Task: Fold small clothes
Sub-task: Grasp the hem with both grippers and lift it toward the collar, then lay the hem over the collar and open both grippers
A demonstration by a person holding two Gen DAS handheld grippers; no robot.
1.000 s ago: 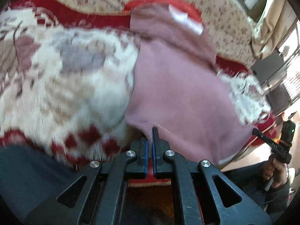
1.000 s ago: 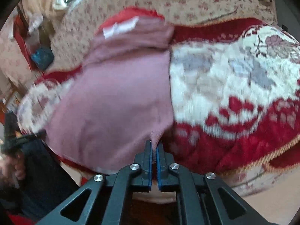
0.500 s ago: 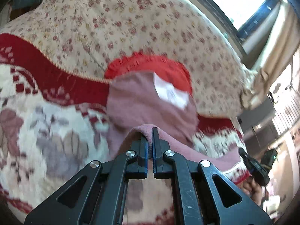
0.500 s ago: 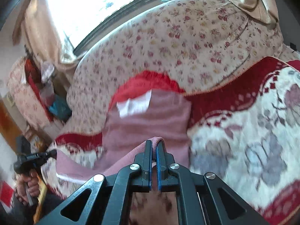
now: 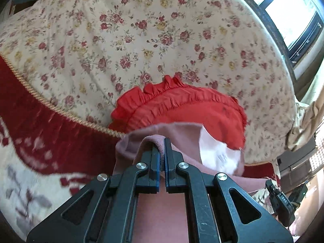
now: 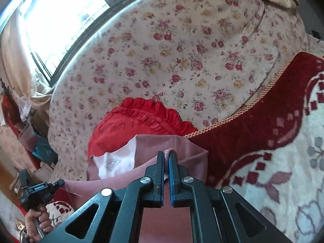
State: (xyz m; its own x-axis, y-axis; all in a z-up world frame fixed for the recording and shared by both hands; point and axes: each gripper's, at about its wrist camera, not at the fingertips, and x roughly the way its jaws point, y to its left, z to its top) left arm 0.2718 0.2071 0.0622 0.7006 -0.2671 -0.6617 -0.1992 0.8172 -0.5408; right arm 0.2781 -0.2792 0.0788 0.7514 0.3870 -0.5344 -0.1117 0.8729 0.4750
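A small dusty-pink garment (image 5: 182,139) lies on a red-and-white patterned blanket, its far end with a white label (image 5: 218,154) resting against a red frilled cushion. My left gripper (image 5: 161,141) is shut on one near corner of the garment, lifted and carried toward the label end. My right gripper (image 6: 166,154) is shut on the other near corner of the garment (image 6: 182,143), level with the left. The white label (image 6: 115,162) shows left of it. The folded-over cloth hangs under both grippers and hides the lower layer.
The red frilled cushion (image 5: 182,107) leans on a floral sofa back (image 5: 141,40) just beyond the garment. The red-and-white blanket (image 6: 273,162) spreads to the sides. A window (image 6: 60,20) is behind the sofa. The other hand-held gripper shows at the frame edge (image 6: 38,190).
Both grippers have lifted the near edge of the pink garment and carried it forward over itself toward the label end and the red cushion.
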